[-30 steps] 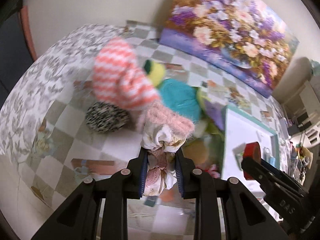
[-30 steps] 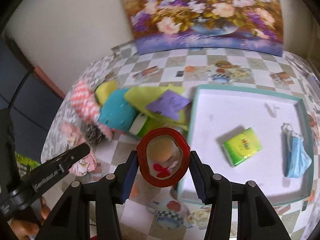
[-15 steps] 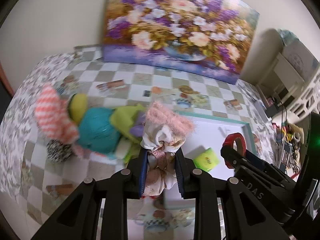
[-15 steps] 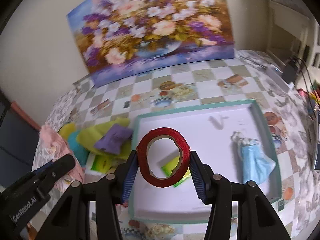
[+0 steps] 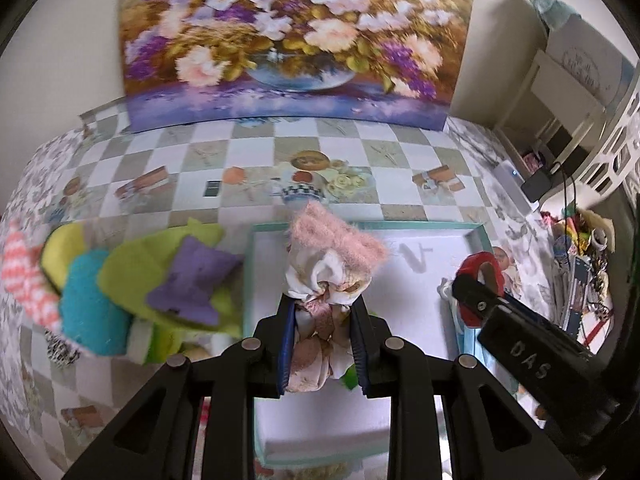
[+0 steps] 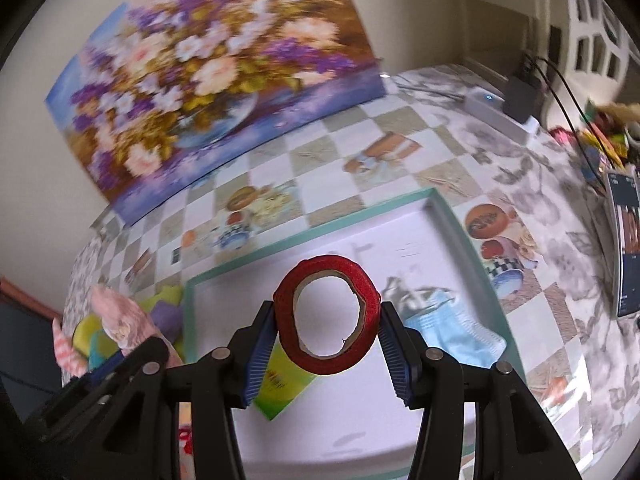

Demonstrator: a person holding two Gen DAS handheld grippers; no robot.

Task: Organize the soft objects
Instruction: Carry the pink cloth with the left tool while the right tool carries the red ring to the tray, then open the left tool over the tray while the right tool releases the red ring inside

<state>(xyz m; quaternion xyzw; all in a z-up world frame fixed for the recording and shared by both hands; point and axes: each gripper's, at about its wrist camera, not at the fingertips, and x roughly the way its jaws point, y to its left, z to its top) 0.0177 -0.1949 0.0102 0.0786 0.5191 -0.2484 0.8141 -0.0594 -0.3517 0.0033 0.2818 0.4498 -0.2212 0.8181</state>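
Fuzzy pink knit and crumpled floral cloth make up the soft bundle pinched in the left gripper jaws above the teal-rimmed white tray. To its right, the right gripper jaws squeeze a stiff red tape ring oval. Lower each well inside the rim before letting go, clear of the green packet and pleated blue mask.

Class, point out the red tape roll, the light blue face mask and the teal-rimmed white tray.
red tape roll (image 6: 286,330): right wrist view, left band.
light blue face mask (image 6: 452,330): right wrist view, pleated middle.
teal-rimmed white tray (image 6: 320,224): right wrist view, far rim.
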